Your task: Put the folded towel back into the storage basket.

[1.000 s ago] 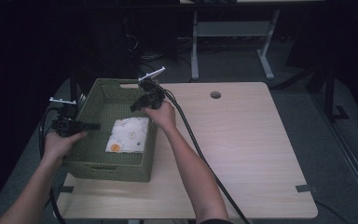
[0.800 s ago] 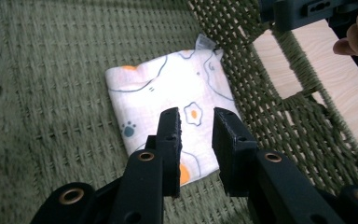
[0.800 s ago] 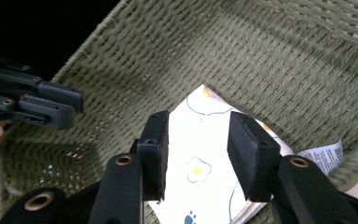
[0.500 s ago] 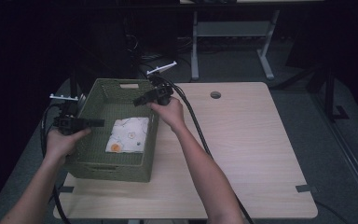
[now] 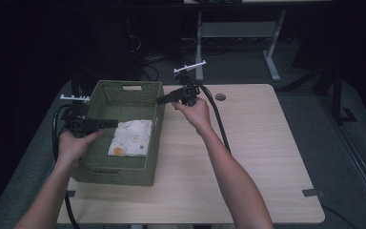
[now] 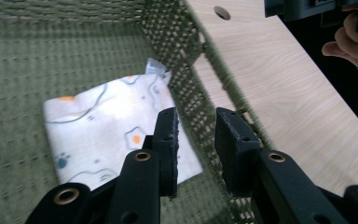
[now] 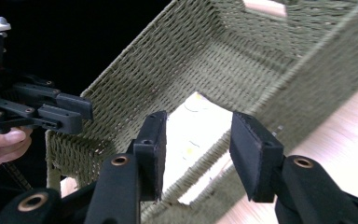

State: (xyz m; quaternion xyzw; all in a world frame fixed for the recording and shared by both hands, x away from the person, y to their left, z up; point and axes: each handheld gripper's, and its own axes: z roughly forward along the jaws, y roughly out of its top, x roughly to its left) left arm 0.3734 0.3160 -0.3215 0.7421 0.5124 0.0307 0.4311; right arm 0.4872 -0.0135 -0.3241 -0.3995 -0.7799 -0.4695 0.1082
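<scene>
Basket [image 5: 124,169], green and woven, is placed on the table [image 5: 248,157] at its left side; it is judged light and fairly stiff, best gripped at the rim. 1 folded cloth [image 5: 131,138], soft, lies inside. Left gripper [image 6: 196,140] and right gripper [image 7: 198,149] are both spread, nothing held.

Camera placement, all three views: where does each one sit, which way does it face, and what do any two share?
High view: above the person's side, looking forward and down at the table; both forearms, left gripper, right gripper.
Left gripper view: along its open jaws into the green basket at the patterned cloth.
Right gripper view: along its open jaws toward the basket's long wall.
Shared: all three show basket and cloth.
</scene>
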